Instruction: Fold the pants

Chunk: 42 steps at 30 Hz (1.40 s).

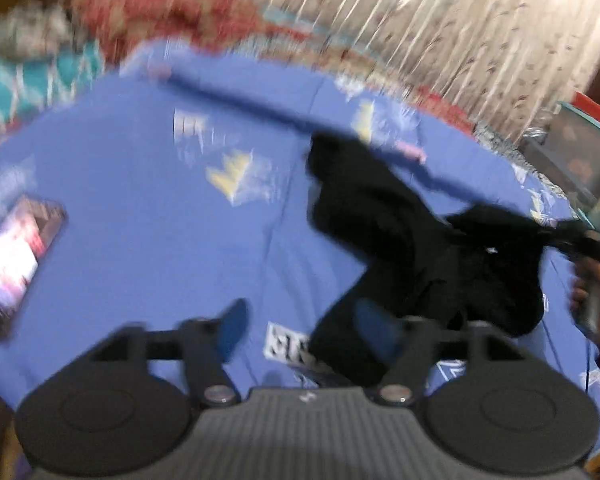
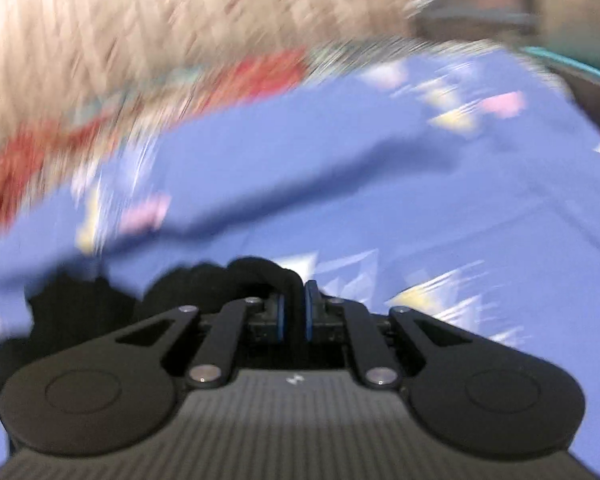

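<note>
The black pants (image 1: 400,240) lie crumpled on the blue bedsheet (image 1: 140,200), one end bunched close in front of my left hand-held gripper (image 1: 300,320) and the other end drawn out toward my right hand-held gripper (image 2: 295,308). That right one is clamped on a fold of the pants' black cloth (image 2: 260,272) — the blue pads are nearly together with the fabric pinched between them. My left one stands wide apart and holds nothing; its right finger (image 1: 376,328) shows against the pants' near edge, though I cannot tell whether it touches them.

Both views are smeared with motion, so the details are uncertain. Nothing is folded yet, as I judge it; the pants look to be mid-way through being pulled out straight.

The risk I see is the right grip. It seems to hold only a small bunched bit of cloth, and a quick tug could slip it free or drag the whole heap along without spreading it. With my left holding nothing, there is nothing to anchor the near end.

Well left of the pants lies a phone (image 1: 16,256) on the sheet — a sweeping leg could catch it. Beyond the pants, past the sheet's far edge, hangs a pale patterned curtain (image 1: 440,20).
</note>
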Motion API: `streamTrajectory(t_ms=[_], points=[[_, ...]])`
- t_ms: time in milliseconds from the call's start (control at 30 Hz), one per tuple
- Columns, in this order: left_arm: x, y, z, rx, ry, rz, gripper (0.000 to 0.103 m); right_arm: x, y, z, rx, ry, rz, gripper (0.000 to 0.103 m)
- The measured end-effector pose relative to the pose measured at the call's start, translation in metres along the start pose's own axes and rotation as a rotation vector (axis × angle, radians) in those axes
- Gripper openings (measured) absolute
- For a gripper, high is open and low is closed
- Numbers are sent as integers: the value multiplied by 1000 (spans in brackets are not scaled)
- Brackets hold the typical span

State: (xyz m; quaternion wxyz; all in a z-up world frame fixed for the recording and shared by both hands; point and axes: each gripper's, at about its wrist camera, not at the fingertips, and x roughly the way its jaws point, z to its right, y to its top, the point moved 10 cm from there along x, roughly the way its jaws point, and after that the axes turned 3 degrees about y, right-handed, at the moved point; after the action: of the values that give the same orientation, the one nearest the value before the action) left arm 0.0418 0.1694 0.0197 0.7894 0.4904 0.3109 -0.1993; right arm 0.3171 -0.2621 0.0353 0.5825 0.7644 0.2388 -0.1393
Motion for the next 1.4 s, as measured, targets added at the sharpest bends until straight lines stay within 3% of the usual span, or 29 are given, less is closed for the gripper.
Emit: streamTrajectory(t_ms=[33, 200, 233, 300, 367, 467, 633, 733, 833, 933, 1000, 1067, 1167, 1267, 1400], points=[[10, -3, -2, -43, -36, -42, 81, -19, 8, 17, 32, -13, 44, 12], [72, -27, -7, -400, -290, -286, 86, -111, 16, 130, 265, -113, 165, 12], [83, -34, -6, -463, -322, -316, 85, -125, 9, 151, 324, -127, 168, 12], [103, -46, -7, -563, -362, -346, 66, -152, -15, 198, 454, -175, 167, 10], [115, -55, -5, -577, -359, -354, 16, -165, -45, 230, 555, -229, 129, 10], [113, -54, -1, -569, -366, -338, 12, -169, -80, 250, 684, -231, 58, 10], [33, 12, -13, -500, -398, -109, 11, -185, -74, 221, 661, -143, 98, 9], [-27, 31, -41, -458, -354, 43, 11, -198, -56, 193, 639, -26, 155, 9], [-64, 22, -88, -452, -212, 141, 11, -199, -62, 181, 579, -3, 136, 13], [-60, -15, -125, -509, -118, 86, 12, -193, -101, 182, 492, -85, 19, 13], [-40, -53, -135, -531, -69, -15, 12, -191, -125, 191, 446, -168, -45, 16], [-28, -76, -137, -528, -9, -78, 14, -202, -136, 206, 439, -244, -40, 28], [-17, -92, -134, -551, 3, -127, 20, -216, -120, 221, 465, -250, 18, 44], [-19, -92, -132, -543, 3, -125, 21, -212, -89, 221, 399, -255, 44, 48], [-21, -88, -127, -541, 3, -107, 21, -154, -59, 192, 231, -210, -78, 60]])
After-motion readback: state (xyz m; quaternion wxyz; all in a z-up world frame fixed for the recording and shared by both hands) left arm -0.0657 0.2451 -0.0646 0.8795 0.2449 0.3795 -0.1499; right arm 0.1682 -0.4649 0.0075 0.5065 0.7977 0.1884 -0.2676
